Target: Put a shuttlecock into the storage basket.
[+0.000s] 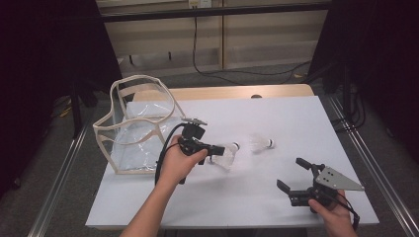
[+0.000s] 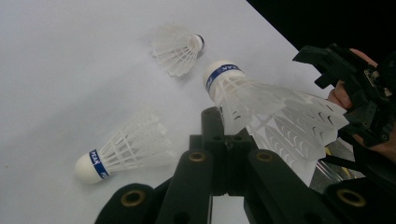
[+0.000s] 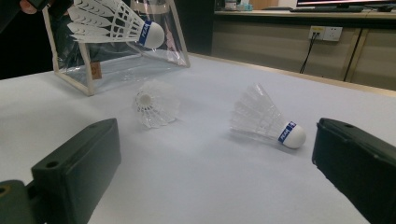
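1. The bag (image 1: 136,126) stands on the surface (image 1: 296,118), at the left of the high view.
2. The left tongs (image 1: 213,148), just right of the bag, hold one shuttlecock (image 1: 225,154) near the middle.
3. A second shuttlecock (image 1: 260,143) lies on the surface, right of the held one.
4. The right tongs (image 1: 292,174) are at the lower right.

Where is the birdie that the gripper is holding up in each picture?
High view: the held shuttlecock is at the middle, in the left gripper.
Left gripper view: center right, above the jaws.
Right gripper view: top left.
Shared landmark: the clear bag, except in the left gripper view.
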Motion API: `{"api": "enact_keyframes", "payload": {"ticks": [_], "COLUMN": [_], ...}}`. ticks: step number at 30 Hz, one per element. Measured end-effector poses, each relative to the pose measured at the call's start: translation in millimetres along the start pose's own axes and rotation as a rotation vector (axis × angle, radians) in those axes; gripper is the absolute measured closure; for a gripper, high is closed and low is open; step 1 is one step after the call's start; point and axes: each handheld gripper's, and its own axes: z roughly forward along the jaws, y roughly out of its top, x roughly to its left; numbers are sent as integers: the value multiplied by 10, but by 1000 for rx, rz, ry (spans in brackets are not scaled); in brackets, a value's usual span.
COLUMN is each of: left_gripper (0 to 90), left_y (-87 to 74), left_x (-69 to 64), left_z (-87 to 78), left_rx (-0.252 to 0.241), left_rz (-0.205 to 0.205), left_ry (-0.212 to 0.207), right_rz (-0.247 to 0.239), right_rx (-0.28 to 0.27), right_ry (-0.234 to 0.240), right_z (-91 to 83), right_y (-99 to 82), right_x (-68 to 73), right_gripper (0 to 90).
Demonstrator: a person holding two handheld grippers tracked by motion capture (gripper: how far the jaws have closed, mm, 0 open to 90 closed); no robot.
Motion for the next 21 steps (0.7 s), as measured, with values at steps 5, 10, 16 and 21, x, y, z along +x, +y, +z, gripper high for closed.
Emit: {"api": "enact_keyframes", "payload": {"ticks": [5,10,16,21], "left_gripper": [900,900,900,900], "left_y": [35,56,88,112], "left_x": [20,22,28,23], "left_z": [-32,-47,-68,-87], "left_rx": [-4,-7,-2,-9], "left_rz": [-4,-12,-12,-20], "left_ry": [0,2,2,-3], "right_rz": [1,0,1,0], "right_rx": [1,0,0,0], "right_ry": [-1,0,-1,-1], "right_z": [-5,-5,-6,-5], "right_y": [1,2,3,2], "right_x": [-4,-3,-2,-3], "right_gripper": [8,8,8,8]}}
